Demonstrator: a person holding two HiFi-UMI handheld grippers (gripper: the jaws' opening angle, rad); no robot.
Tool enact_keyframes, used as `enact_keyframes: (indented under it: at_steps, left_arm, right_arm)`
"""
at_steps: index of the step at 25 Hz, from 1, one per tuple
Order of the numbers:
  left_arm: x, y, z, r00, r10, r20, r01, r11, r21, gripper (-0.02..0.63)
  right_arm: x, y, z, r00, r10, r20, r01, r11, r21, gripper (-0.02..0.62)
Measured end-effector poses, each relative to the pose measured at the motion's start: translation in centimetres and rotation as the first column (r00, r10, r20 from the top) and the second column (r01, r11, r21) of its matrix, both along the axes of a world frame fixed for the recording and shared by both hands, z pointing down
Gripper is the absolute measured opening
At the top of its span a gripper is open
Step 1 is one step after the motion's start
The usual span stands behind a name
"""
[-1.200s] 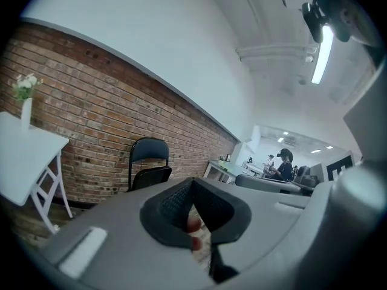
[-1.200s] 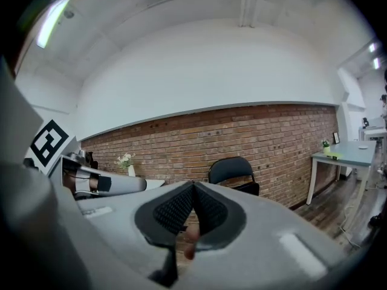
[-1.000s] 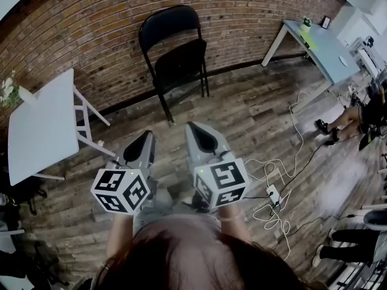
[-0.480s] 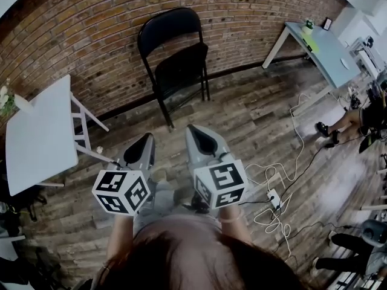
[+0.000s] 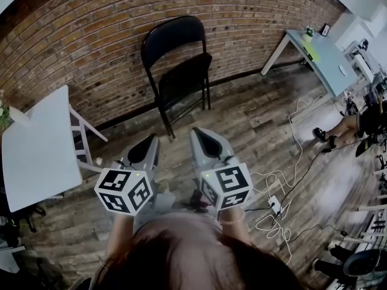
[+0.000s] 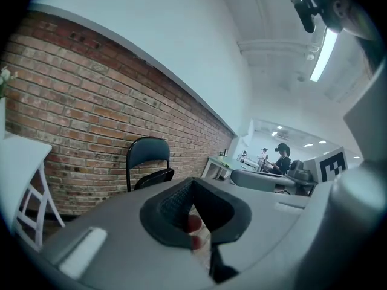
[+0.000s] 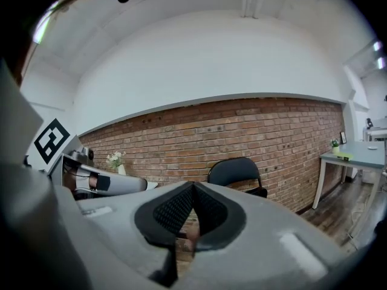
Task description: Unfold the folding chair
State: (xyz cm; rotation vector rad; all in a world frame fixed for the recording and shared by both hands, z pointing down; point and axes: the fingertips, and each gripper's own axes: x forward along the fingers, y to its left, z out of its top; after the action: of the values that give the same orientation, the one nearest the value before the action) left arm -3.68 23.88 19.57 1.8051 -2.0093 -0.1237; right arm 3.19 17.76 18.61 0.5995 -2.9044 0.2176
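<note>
The black folding chair (image 5: 183, 77) stands against the brick wall (image 5: 91, 35) in the upper middle of the head view. Its seat looks tipped up, though the angle is hard to judge. Lower in the frame, the left tool (image 5: 147, 145) and right tool (image 5: 203, 136) sit side by side, both clenched on nothing, well apart from the chair.

White table (image 5: 36, 156) at left; brick wall (image 5: 91, 35) at back; pale desk (image 5: 323, 59) at right; power strip (image 5: 275, 206) on wooden floor (image 5: 254, 119).
</note>
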Motion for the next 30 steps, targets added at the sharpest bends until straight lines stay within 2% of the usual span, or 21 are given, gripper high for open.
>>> enact_keyframes:
  at_steps: [6,15,22,30]
  left_arm:
    - [-3.6,-0.2,0.0,1.0,0.013,-0.003,-0.013,1.0,-0.003,0.0]
    - [-8.0,0.2,0.1,0.999,0.026,-0.018,-0.026,1.0,-0.01,0.0]
    - [-9.8,0.7,0.7,0.998,0.051,-0.027,-0.052,0.998,-0.022,0.0]
    - [-10.8,0.6,1.5,0.998,0.051,-0.045,-0.052,0.998,-0.03,0.0]
  right_arm:
    - [-3.5,-0.4,-0.5,0.999,0.0,0.042,0.002,0.999,-0.039,0.002]
    - [-8.0,-0.7,-0.6,0.999,0.024,0.022,-0.023,0.999,-0.048,0.002]
    - [-10.0,-0.5,-0.5,0.999,0.044,0.016,-0.043,0.998,-0.052,0.002]
    - [-10.4,-1.4,-0.3,0.998,0.065,0.018,-0.064,0.996,-0.054,0.002]
